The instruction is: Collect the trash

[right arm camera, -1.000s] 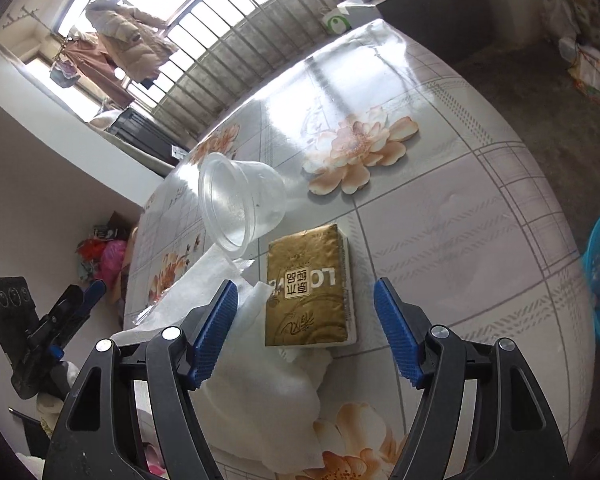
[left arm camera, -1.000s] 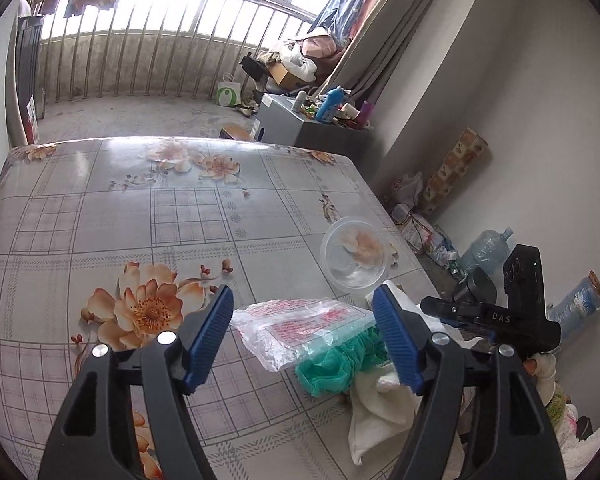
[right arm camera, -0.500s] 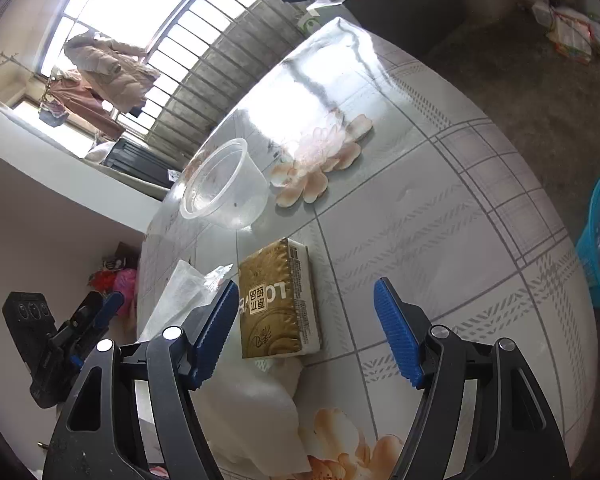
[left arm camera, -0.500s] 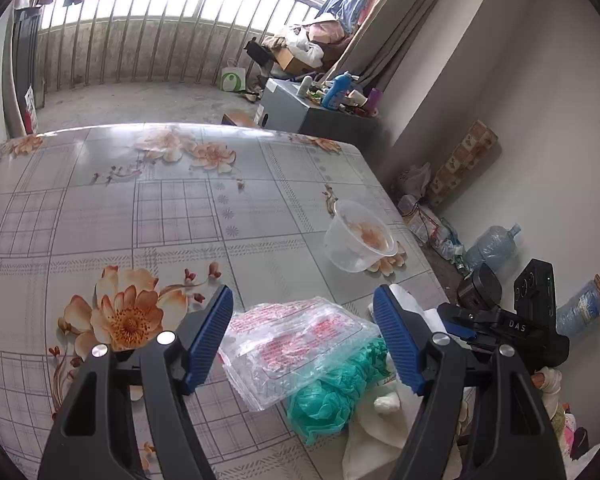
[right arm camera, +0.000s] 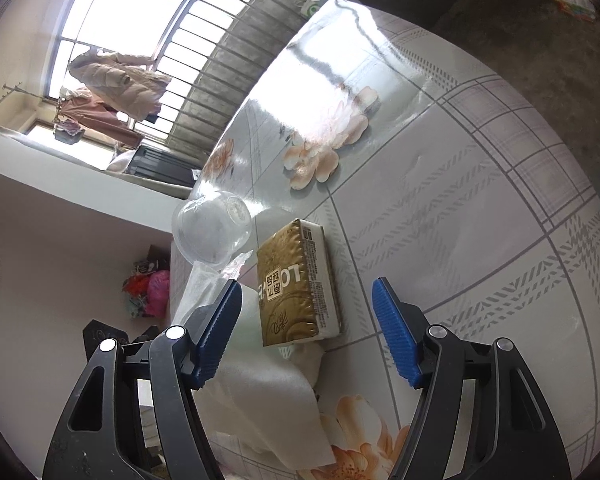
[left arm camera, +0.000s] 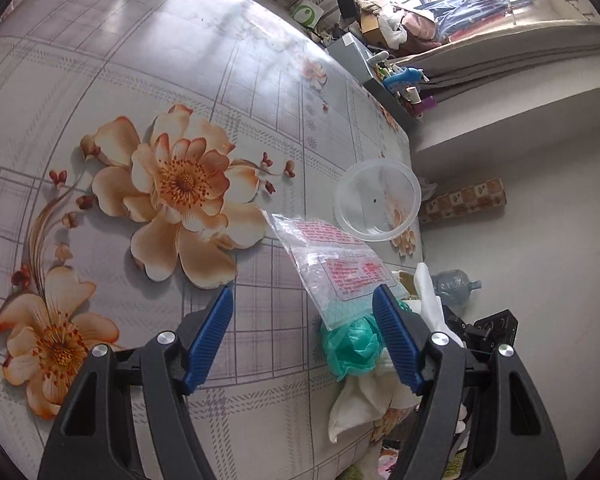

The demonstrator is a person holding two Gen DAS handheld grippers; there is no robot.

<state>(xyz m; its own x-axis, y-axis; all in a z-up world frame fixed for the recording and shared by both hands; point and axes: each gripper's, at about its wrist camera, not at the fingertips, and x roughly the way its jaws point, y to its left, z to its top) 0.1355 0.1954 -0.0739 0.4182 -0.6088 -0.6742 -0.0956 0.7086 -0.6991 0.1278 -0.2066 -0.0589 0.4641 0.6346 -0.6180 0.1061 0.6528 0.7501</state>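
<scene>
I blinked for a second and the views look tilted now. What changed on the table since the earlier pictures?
Only the views changed. The left tongs rolled and dipped toward the printed bag; the right tongs rolled and slid sideways by the tissue pack. Both stay open and hold nothing. The bag, the green wad, the white paper, the pack and the clear bowl lie where they were.
</scene>
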